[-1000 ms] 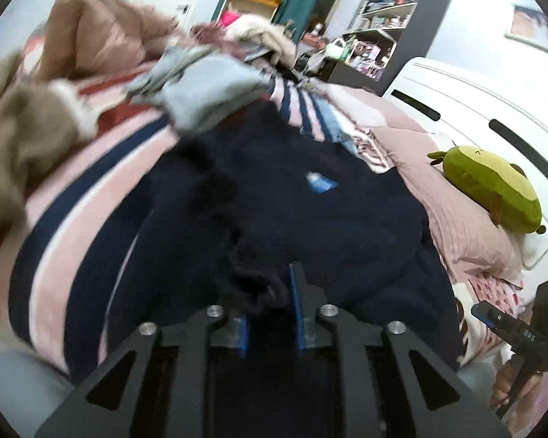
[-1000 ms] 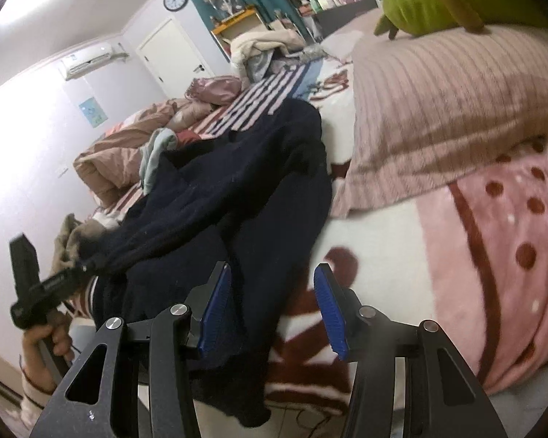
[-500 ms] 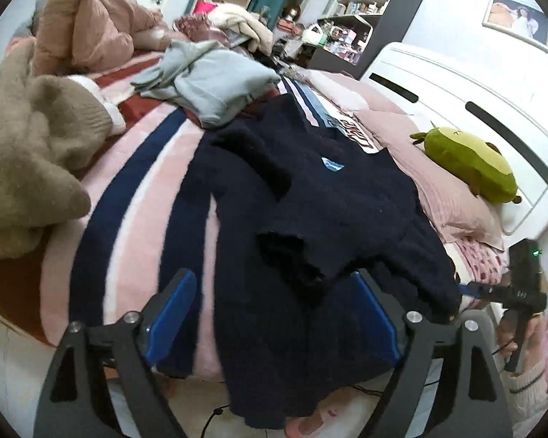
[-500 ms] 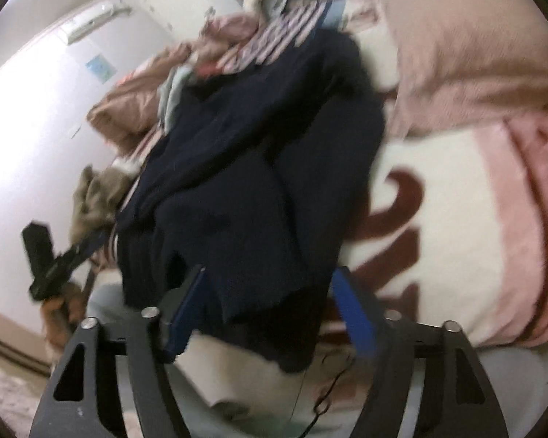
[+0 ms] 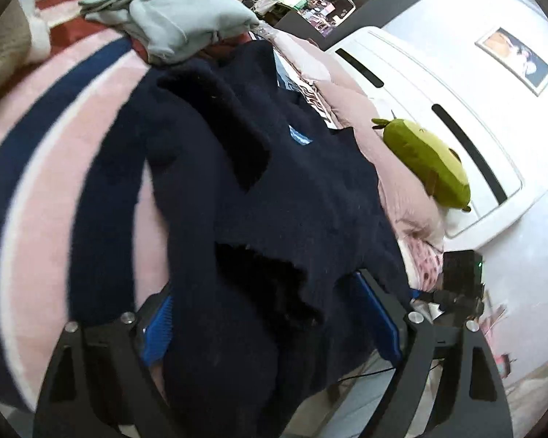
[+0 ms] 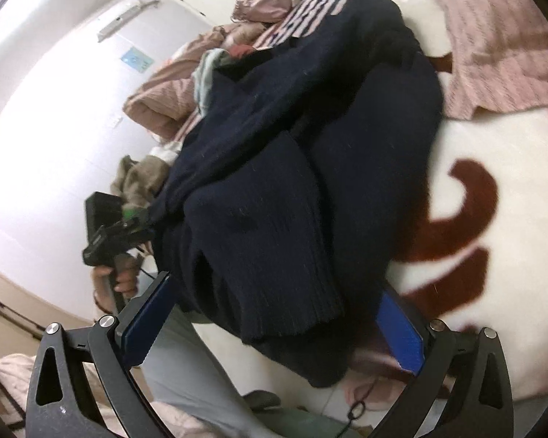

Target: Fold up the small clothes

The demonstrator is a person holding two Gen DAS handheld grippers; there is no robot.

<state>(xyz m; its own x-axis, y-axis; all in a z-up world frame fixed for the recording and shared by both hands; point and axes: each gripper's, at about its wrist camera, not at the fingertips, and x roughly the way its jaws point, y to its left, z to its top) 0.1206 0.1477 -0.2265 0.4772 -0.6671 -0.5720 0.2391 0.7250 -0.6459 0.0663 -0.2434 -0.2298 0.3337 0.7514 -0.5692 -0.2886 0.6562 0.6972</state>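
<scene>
A dark navy knit sweater (image 5: 274,189) lies crumpled on the bed with its hem hanging over the near edge; it also fills the right wrist view (image 6: 292,182). My left gripper (image 5: 270,314) is open, its blue pads on either side of the hanging hem, not closed on it. My right gripper (image 6: 274,317) is open too, with the ribbed cuff and hem lying between its blue pads. The left gripper also shows in the right wrist view (image 6: 109,230), held by a hand at the bed's edge. The right gripper's body shows in the left wrist view (image 5: 456,284).
A pink, navy and white striped blanket (image 5: 54,127) covers the bed. A grey garment (image 5: 179,18) and a tan one (image 6: 142,179) lie beyond the sweater. A green avocado plush (image 5: 427,160) sits on a pink pillow (image 6: 500,43) by the white headboard (image 5: 438,109).
The left gripper was shut on sweater cloth a second ago, opened wide, and both grippers have since moved in so the hanging hem lies between their open pads.
</scene>
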